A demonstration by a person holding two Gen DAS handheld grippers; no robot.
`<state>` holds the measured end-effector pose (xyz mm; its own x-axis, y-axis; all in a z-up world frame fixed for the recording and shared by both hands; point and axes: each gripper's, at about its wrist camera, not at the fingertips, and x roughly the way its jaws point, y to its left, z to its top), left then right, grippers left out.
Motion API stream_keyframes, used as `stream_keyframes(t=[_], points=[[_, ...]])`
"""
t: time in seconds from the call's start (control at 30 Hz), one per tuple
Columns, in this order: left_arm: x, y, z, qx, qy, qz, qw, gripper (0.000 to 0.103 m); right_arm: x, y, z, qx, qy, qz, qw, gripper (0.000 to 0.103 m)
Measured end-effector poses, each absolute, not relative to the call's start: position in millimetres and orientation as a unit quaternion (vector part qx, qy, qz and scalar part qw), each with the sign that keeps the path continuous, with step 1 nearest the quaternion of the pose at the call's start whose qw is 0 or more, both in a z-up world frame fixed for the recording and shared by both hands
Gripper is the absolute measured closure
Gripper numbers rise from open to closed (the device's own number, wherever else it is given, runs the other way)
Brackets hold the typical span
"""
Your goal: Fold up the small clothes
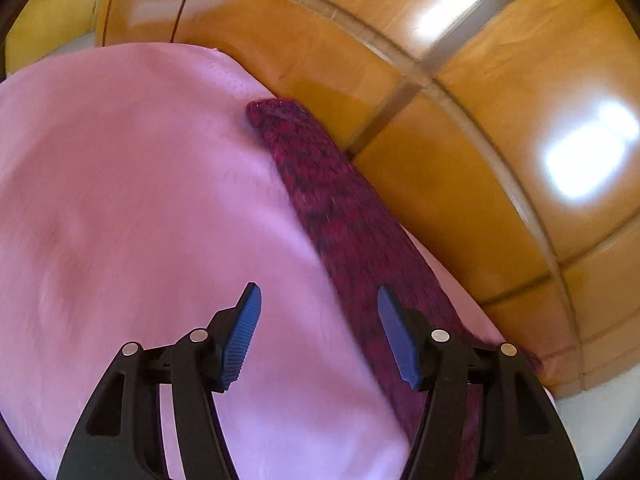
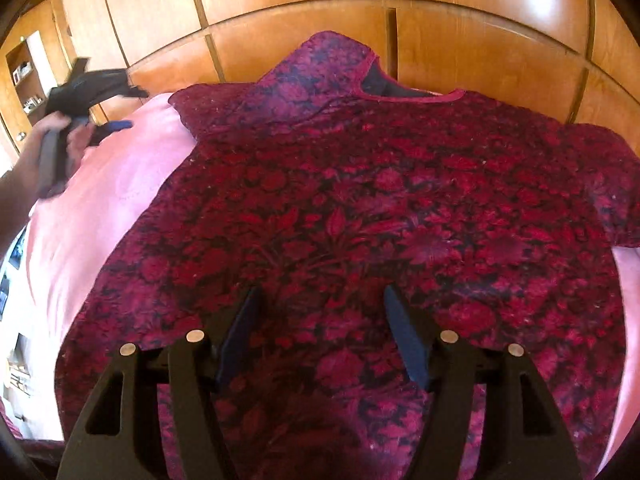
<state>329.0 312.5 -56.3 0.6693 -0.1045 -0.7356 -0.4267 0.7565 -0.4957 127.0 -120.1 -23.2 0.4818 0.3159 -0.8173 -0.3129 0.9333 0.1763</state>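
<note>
A home bedroom is showing here: glossy orange-brown wooden wardrobe panels (image 2: 304, 0) are lining the wall, a smooth pink bedsheet (image 2: 120, 184) is covering the bed, and a small open wooden shelf (image 2: 28, 72) is holding household items.

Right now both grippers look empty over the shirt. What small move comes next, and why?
Probably bring the left gripper down onto the red patterned shirt edge beside it. Both it and the right gripper are open, and the shirt lies spread flat, unfolded, on the pink cover.
</note>
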Motion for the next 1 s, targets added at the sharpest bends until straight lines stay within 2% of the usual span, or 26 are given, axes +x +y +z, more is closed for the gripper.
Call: stream_keyframes(t=[0.17, 0.4, 0.43, 0.47, 0.63, 0.83, 1.0], points=[[386, 339, -81, -0.370, 0.401, 0.124, 0.829, 0.045, 126, -114, -30, 0.008, 0.462, 0.192, 0.866, 0.030], [429, 355, -98, -0.370, 0.401, 0.157, 0.823, 0.046, 130, -111, -34, 0.009, 0.463, 0.198, 0.864, 0.024], [433, 355, -96, -0.368, 0.401, 0.153, 0.825, 0.072, 131, -110, -35, 0.008, 0.463, 0.198, 0.864, 0.022], [433, 356, -94, -0.363, 0.404, 0.157, 0.825, 0.091, 131, -109, -35, 0.007, 0.464, 0.198, 0.864, 0.021], [383, 370, -63, -0.395, 0.330, 0.156, 0.843, 0.093, 135, -104, -38, 0.001, 0.465, 0.197, 0.863, 0.019], [261, 392, -27, -0.398, 0.252, 0.195, 0.860, 0.094, 135, -103, -38, -0.003, 0.464, 0.195, 0.864, 0.019], [197, 389, -32, -0.348, 0.256, 0.253, 0.866, 0.094, 135, -102, -39, -0.010, 0.460, 0.190, 0.867, 0.019]])
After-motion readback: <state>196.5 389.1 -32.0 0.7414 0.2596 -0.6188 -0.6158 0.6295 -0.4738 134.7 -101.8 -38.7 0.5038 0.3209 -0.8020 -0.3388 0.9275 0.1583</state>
